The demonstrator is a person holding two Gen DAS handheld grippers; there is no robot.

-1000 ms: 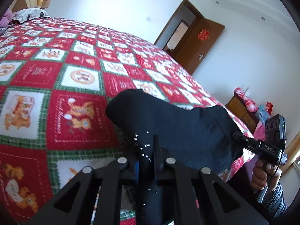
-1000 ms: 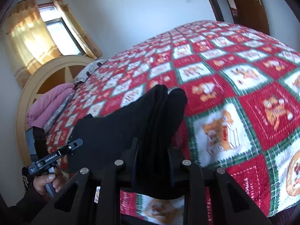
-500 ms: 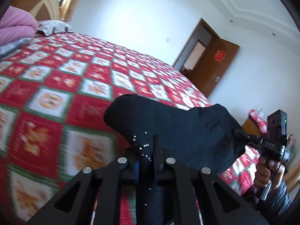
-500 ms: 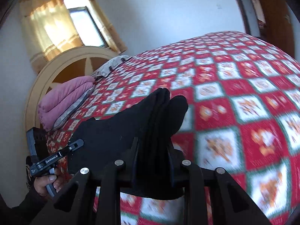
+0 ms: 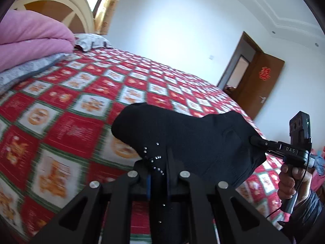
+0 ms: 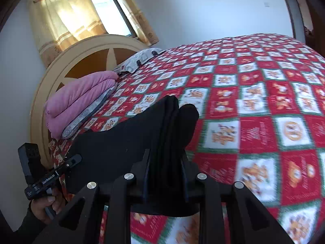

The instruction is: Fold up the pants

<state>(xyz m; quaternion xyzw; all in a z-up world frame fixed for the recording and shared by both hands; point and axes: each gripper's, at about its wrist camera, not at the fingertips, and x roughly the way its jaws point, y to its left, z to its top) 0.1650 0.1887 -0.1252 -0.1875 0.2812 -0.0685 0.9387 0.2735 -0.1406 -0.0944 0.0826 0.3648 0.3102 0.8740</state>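
The black pants (image 5: 189, 138) hang stretched in the air between my two grippers, above the bed with its red patterned quilt (image 5: 67, 109). My left gripper (image 5: 160, 162) is shut on one end of the pants, where small shiny studs show. My right gripper (image 6: 165, 158) is shut on the other end, a thick bunch of folded layers (image 6: 170, 126). In the left wrist view the right gripper (image 5: 256, 141) pinches the cloth at the right. In the right wrist view the left gripper (image 6: 76, 159) shows at the lower left.
A folded pink blanket (image 6: 81, 99) on a grey one and a pillow (image 6: 140, 58) lie by the cream headboard (image 6: 61, 61). A window with yellow curtains (image 6: 67, 18) is behind it. A brown door (image 5: 260, 87) stands open at the far side.
Both grippers have lifted and swung toward the head of the bed, carrying the pants; headboard, pink blanket and window have come into view. The grips are unchanged.
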